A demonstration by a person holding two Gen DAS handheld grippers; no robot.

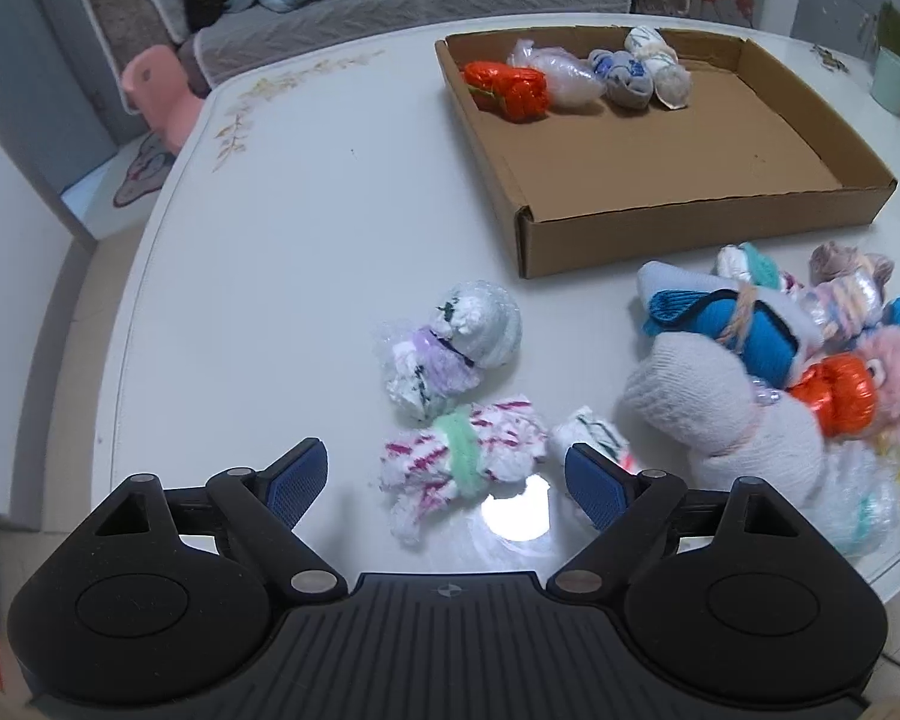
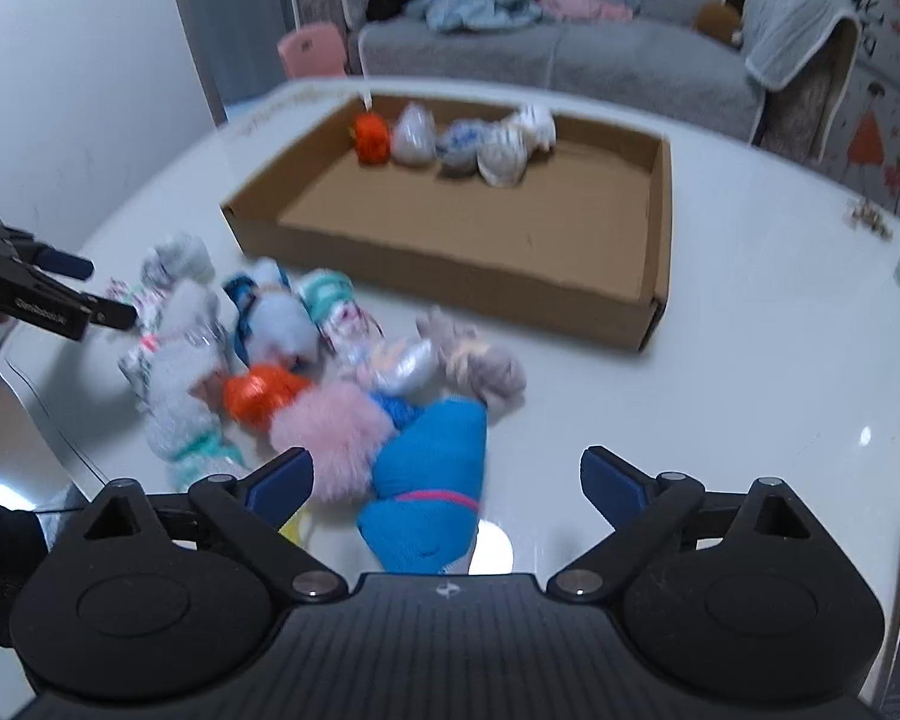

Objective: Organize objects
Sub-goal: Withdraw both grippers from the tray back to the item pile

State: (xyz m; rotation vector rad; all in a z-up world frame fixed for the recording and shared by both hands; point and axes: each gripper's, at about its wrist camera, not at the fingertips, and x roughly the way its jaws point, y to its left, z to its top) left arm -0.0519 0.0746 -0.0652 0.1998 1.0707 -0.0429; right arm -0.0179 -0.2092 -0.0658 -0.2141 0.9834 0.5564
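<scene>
Both my grippers are spread wide and holding nothing. The left gripper (image 1: 447, 480) hangs over a pink-striped white bundle (image 1: 459, 459) near the tabletop's front edge, and the right gripper (image 2: 447, 483) over a blue bundle (image 2: 429, 492). Four bundles sit in a row along the far wall of the cardboard tray (image 1: 678, 222). The rest are heaped on the glossy white table (image 1: 282, 252), count unclear. Grey sofa (image 2: 570, 54) behind.
</scene>
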